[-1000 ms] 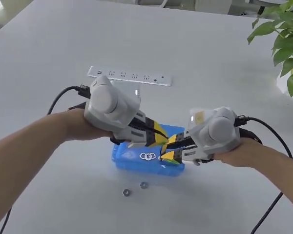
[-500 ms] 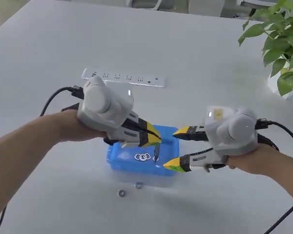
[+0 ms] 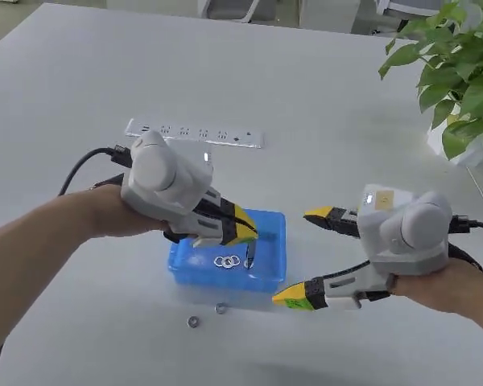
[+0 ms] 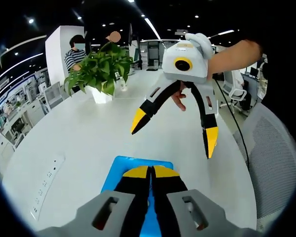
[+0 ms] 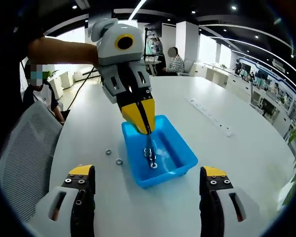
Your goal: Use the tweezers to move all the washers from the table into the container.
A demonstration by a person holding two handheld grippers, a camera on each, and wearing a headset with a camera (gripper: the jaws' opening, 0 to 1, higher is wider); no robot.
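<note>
A blue container (image 3: 267, 229) sits mid-table with three washers (image 3: 227, 261) lying inside. Two more washers (image 3: 193, 322) rest on the table in front of it. My left gripper (image 3: 243, 233) is shut on the thin tweezers (image 3: 249, 256), whose tip points down into the container. In the right gripper view the tweezers (image 5: 148, 143) hang from the left gripper (image 5: 138, 113) above the washers (image 5: 150, 160) in the container (image 5: 170, 143); two washers (image 5: 119, 161) lie outside. My right gripper (image 3: 306, 256) is open, to the right of the container, holding nothing.
A white power strip (image 3: 195, 133) lies behind the container. A potted plant (image 3: 459, 72) stands at the far right. Cables trail from both grippers. People sit in the office beyond the table.
My right gripper has drawn back to the right, away from the left gripper's jaws, and its jaws have spread wide. The left gripper still holds the tweezers over the container.
</note>
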